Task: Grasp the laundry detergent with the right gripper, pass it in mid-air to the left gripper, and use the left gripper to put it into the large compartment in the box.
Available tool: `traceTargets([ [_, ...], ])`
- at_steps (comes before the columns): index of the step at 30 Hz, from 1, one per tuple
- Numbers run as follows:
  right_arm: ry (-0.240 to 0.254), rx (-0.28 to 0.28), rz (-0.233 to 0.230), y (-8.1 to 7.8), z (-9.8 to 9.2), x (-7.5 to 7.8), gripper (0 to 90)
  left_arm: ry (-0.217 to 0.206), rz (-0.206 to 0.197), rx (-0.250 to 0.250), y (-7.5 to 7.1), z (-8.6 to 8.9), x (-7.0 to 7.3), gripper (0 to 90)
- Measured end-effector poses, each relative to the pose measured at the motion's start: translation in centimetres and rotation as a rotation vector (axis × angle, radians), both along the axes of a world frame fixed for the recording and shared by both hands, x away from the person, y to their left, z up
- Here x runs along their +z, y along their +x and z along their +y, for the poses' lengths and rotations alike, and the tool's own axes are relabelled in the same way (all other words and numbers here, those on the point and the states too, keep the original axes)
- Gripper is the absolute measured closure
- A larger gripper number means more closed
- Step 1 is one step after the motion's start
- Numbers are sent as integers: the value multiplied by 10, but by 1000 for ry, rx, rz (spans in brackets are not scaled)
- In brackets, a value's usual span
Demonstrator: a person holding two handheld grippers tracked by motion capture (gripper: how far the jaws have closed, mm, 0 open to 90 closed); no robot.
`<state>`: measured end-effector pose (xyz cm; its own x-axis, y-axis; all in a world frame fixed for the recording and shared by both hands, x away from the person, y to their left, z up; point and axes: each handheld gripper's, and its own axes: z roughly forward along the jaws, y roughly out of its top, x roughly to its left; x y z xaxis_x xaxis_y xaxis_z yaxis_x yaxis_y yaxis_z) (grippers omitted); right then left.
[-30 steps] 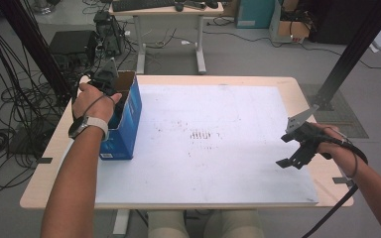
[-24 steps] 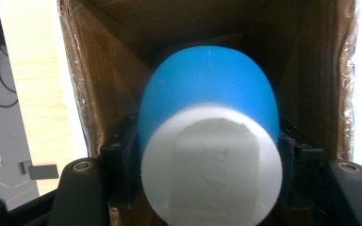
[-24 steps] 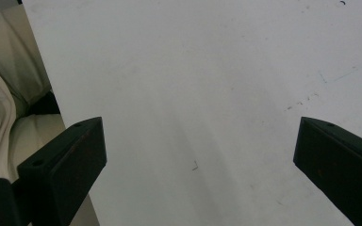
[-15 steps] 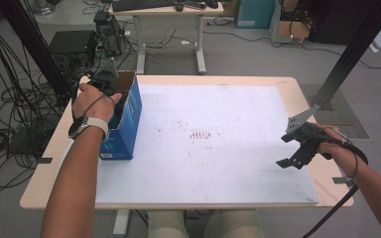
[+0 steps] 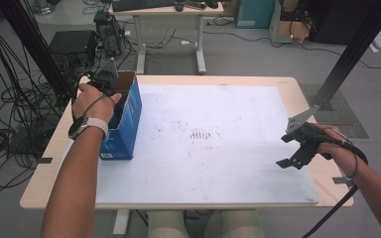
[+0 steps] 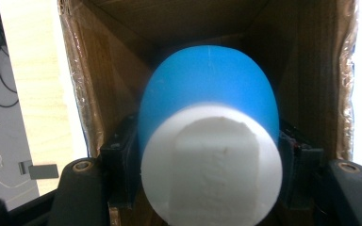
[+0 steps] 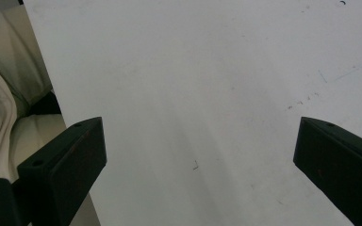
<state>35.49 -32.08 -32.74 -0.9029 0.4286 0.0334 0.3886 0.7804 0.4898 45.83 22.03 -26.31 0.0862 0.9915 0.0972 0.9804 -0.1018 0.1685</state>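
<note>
Blue cup [image 6: 207,89] with white foam-like end, pinched between the jaws of the left hand-held gripper [image 6: 207,188] inside an open cardboard box [image 6: 306,70]. Lay on its side along the jaws, white end toward the camera, brown box walls close on both sides. Seen from the high view, box [image 5: 126,124] blue on the outside, stood at the left edge of the white sheet [image 5: 218,114] on the worktop [image 5: 54,148], left hand-held gripper [image 5: 110,82] dipped into its open top. Right hand-held gripper [image 5: 293,159] held near the sheet's right edge, well apart from the box, jaws spread wide with nothing between them, just above bare white sheet [image 7: 193,94].
</note>
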Motion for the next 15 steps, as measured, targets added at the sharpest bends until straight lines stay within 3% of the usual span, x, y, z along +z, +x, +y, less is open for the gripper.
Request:
traceTargets([
  [15,-1,1,1,0,0,0,32,-6,2,-2,0,1,0,372],
])
